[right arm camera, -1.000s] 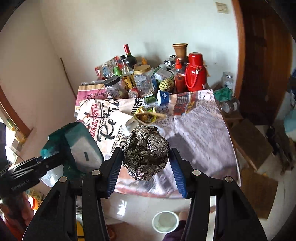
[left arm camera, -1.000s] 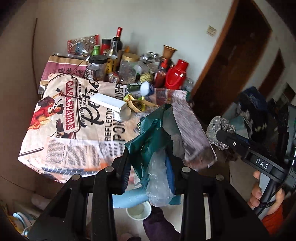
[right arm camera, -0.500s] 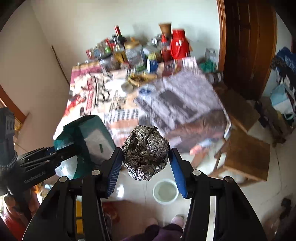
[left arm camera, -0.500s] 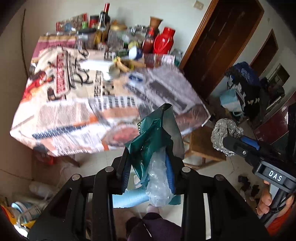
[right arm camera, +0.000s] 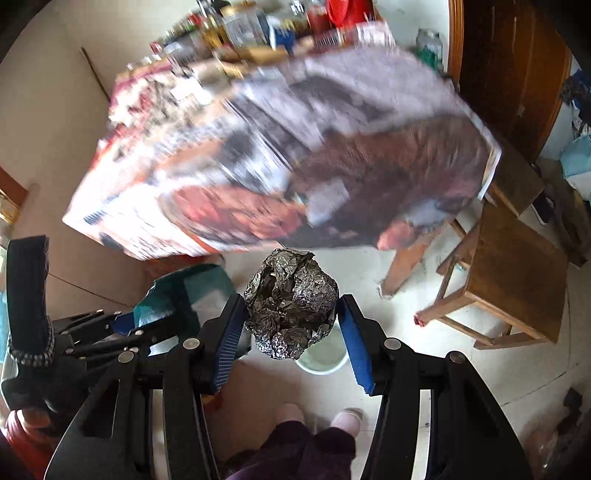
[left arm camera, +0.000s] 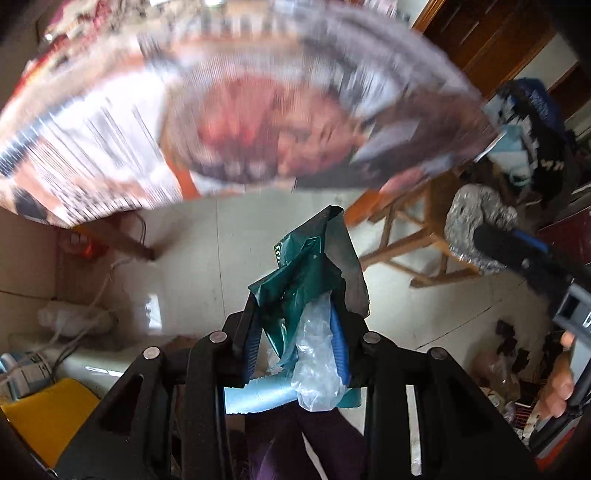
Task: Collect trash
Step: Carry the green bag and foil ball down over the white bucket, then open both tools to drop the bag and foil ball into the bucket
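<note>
1. Left wrist view: the left gripper [left arm camera: 297,332] is clamped on a crumpled green plastic bag [left arm camera: 303,269], with a wad of clear plastic film [left arm camera: 317,354] caught between the same blue pads [left arm camera: 340,347]. The bag rises above the fingertips; the film hangs down below them.
2. Same view, right edge: the right gripper [left arm camera: 480,240] shows from the side, with the foil ball [left arm camera: 476,221] at its tip and the person's hand [left arm camera: 559,384] on the handle lower down.
3. Right wrist view: the right gripper [right arm camera: 291,325] pinches a crumpled ball of aluminium foil [right arm camera: 291,317] between its two blue pads [right arm camera: 356,350], both in contact with the ball's sides. The ball sticks out above the fingertips.
4. Right wrist view, left side: the left gripper [right arm camera: 147,325] appears with the green bag [right arm camera: 184,291] in it, just beside the foil ball and level with it.
5. Both loads are held in the air over a pale tiled floor [right arm camera: 461,373], in front of a table draped in a printed newspaper-pattern cloth [right arm camera: 258,166]. The cloth is motion-blurred in both views; its print is unreadable.
6. Below the foil ball, on the floor, a small pale round container [right arm camera: 325,360] is partly hidden by it; probably a cup or small bucket, hard to tell.
7. A wooden stool [right arm camera: 513,273] stands right of the table, and a dark wooden door [right arm camera: 513,66] is behind it.
8. Bottles and jars [right arm camera: 240,26] crowd the far end of the table, blurred.
</note>
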`<state>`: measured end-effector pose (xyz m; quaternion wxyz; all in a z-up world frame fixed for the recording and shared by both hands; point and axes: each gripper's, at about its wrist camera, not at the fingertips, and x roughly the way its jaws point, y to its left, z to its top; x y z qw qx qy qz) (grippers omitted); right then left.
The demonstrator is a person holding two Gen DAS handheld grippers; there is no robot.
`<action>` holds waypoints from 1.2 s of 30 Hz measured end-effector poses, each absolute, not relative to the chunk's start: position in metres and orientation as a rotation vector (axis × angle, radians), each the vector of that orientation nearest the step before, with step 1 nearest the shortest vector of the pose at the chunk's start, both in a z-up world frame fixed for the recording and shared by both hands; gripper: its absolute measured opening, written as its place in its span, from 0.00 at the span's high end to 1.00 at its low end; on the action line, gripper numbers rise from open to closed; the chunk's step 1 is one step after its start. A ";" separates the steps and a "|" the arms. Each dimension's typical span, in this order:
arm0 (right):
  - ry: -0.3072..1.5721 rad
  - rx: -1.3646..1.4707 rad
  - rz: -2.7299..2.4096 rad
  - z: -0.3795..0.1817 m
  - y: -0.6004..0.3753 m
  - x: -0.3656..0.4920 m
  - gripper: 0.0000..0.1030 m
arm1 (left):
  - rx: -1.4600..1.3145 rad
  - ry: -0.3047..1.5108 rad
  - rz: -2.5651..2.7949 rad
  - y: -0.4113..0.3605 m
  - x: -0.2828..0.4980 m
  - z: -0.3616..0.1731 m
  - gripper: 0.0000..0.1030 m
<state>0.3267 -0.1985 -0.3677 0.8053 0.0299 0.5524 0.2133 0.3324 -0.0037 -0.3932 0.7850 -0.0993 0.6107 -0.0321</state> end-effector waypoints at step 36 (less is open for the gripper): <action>1.459 0.021 0.492 -0.715 -0.188 0.355 0.51 | -0.485 1.593 0.006 -0.010 0.343 -0.810 0.43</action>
